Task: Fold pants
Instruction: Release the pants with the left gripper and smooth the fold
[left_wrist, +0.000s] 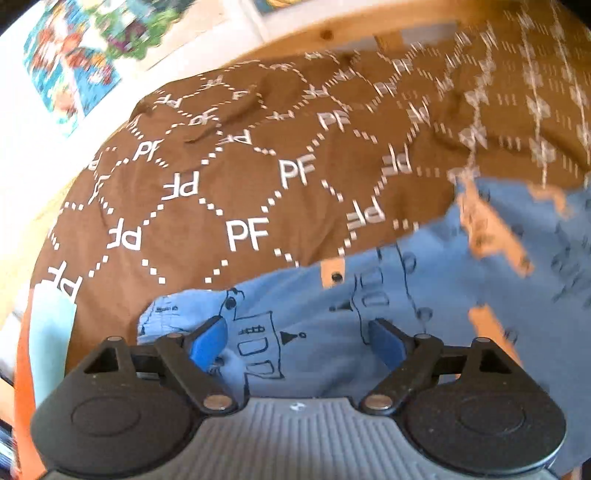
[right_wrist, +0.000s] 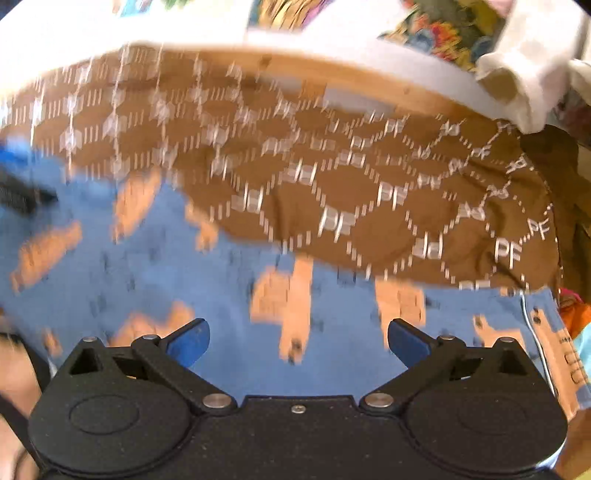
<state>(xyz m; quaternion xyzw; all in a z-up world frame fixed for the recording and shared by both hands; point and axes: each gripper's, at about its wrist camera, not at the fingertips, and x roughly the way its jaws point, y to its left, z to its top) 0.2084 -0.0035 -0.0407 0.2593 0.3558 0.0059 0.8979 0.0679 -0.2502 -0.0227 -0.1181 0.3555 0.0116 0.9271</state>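
Brown bedspread (left_wrist: 258, 177) under blue pants (left_wrist: 424, 295), just beyond left gripper's (left_wrist: 297, 345) spread jaws.

Light blue pants (left_wrist: 424, 295), printed with black line drawings and orange blocky shapes, are lying spread flat on a brown "PF"-patterned cover (left_wrist: 240, 192). One hemmed edge is showing at the left of the left wrist view. The right wrist view is blurring the print (right_wrist: 221, 280).
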